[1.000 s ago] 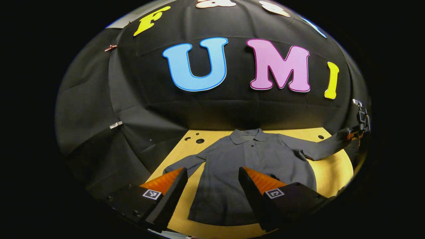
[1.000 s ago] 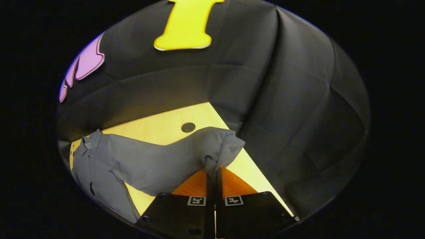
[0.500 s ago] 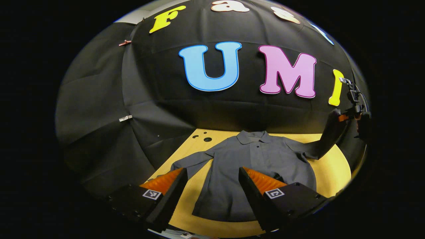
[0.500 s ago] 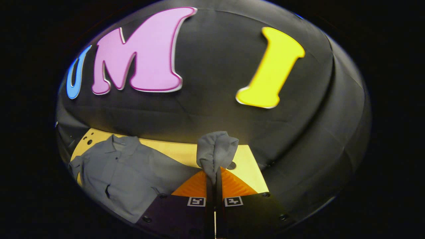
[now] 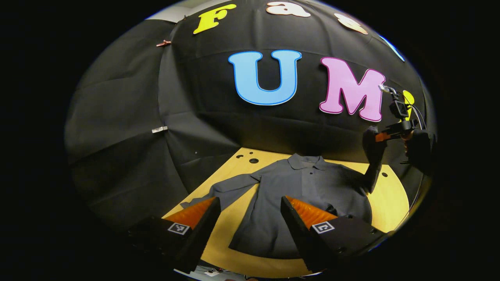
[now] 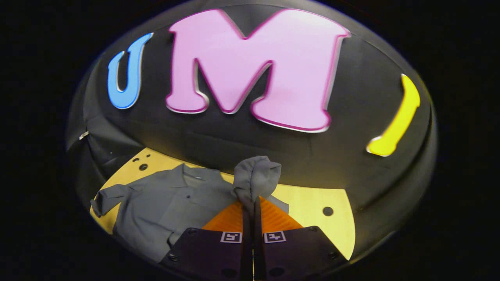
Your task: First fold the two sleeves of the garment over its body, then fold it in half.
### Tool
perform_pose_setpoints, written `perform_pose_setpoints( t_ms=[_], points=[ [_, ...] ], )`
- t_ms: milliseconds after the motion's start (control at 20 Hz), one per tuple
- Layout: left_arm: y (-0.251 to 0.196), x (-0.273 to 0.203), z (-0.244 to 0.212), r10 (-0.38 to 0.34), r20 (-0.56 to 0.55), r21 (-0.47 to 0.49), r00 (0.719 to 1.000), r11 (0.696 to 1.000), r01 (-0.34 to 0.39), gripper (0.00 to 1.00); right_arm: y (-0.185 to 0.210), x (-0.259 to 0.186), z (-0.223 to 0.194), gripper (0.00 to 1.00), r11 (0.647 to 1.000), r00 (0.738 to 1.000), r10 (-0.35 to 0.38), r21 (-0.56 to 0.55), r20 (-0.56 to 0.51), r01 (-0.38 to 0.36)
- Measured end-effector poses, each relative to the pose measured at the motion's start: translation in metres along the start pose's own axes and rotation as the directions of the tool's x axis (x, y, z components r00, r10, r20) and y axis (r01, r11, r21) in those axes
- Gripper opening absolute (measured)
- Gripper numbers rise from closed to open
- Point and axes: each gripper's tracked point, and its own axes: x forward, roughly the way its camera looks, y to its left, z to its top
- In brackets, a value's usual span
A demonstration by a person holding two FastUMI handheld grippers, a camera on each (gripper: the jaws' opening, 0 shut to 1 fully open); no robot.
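Note:
A grey long-sleeved polo shirt [image 5: 297,195] lies flat on the yellow wooden table [image 5: 388,199], collar toward the back wall. My left gripper [image 5: 250,205] hovers open above the shirt's lower body, holding nothing. Its left sleeve [image 5: 230,187] rests spread out on the table. My right gripper [image 6: 251,203] is shut on the cuff of the right sleeve [image 6: 256,177], which bunches above the fingertips. In the left gripper view, the right gripper [image 5: 381,136] holds that sleeve [image 5: 371,164] raised steeply above the shirt's right shoulder.
Black cloth walls close in the table at the back and both sides. Small round holes [image 5: 254,160] dot the table's far left corner, and another hole [image 6: 328,211] lies at the right. A gloved hand [image 5: 420,146] holds the right gripper.
The right gripper has lifted the sleeve higher and carried it inward toward the shirt's body; the sleeve now hangs nearly upright. The left gripper stays open and has drifted slightly.

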Motion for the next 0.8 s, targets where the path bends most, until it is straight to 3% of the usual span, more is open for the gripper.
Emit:
perform_pose_setpoints(
  t_ms=[450, 800],
  points=[
    [0.033, -0.003, -0.026, 0.064, -0.059, -0.071, 0.996, 0.995, -0.068, 0.98, 0.196, 0.057, -0.017, 0.06, 0.969, 0.974, 0.211, -0.111, -0.087, -0.22],
    [0.089, -0.011, -0.055, 0.177, -0.136, -0.145, 0.975, 0.97, -0.197, 0.98, 0.316, 0.093, -0.05, 0.1, 0.942, 0.936, 0.291, -0.109, -0.2, -0.316]
  ],
)
